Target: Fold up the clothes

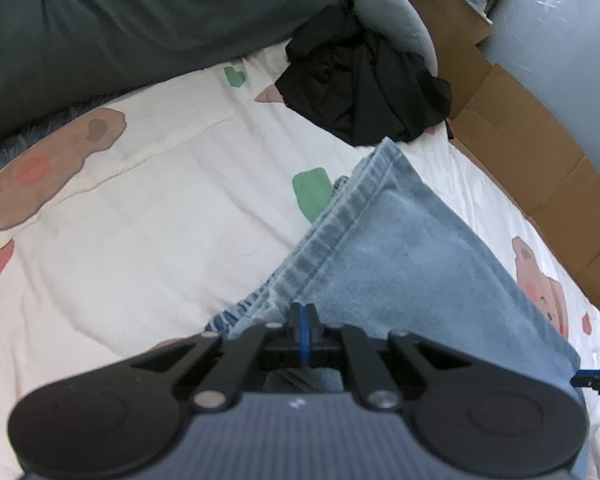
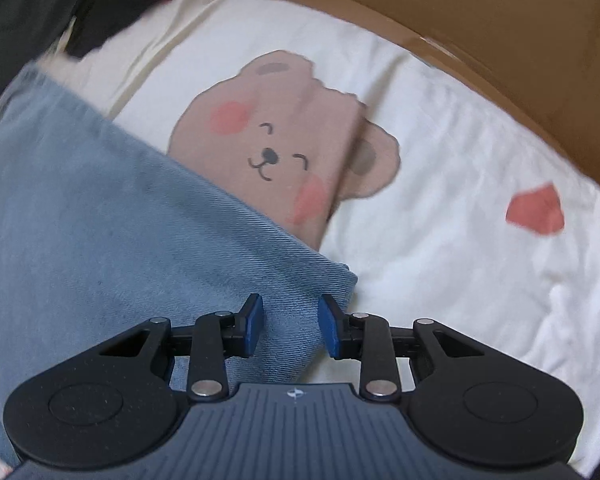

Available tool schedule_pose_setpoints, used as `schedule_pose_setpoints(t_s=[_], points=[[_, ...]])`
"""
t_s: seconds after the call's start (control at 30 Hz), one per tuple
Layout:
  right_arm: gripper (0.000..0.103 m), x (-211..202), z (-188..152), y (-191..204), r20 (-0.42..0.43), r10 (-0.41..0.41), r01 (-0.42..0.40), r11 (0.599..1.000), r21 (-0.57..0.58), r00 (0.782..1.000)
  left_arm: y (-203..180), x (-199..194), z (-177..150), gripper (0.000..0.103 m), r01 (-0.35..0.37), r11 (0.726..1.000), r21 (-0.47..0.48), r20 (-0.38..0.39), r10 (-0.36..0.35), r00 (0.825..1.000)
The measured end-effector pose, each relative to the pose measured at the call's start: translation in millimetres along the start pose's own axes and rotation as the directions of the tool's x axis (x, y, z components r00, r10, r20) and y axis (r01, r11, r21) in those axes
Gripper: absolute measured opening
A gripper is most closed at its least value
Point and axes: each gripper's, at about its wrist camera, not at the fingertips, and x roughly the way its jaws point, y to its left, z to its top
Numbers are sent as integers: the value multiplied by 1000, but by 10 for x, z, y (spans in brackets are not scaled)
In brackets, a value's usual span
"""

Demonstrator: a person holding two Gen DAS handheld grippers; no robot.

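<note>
The jeans (image 1: 400, 248), lying partly folded toward twelve o'clock, are pinched by the left gripper (image 1: 301, 334), while the right gripper (image 2: 290, 326) is held parted above them, folds judged unfinished.

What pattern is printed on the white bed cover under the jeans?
Brown cartoon bears with pink cheeks, plus red and green patches, on the bed cover; clearest in the right wrist view, beside the jeans.

One pair of jeans (image 1: 400, 248), one black garment (image 1: 364, 88), two claws (image 1: 303, 316) (image 2: 290, 326).
</note>
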Motion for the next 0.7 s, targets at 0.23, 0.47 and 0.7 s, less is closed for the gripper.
schedule_pose_setpoints(t_s=[0.23, 0.47, 0.7], points=[[37, -266, -120, 31, 88, 12, -16, 999, 44, 996, -212, -60, 93, 3, -87, 994, 67, -29, 89, 996], [37, -638, -621, 247, 225, 53, -91, 983, 158, 973, -462, -243, 93, 14, -164, 983, 80, -27, 166, 986], [37, -503, -1046, 396, 245, 5, -54, 980, 193, 969, -714, -356, -13, 15, -165, 979, 121, 7, 166, 986]])
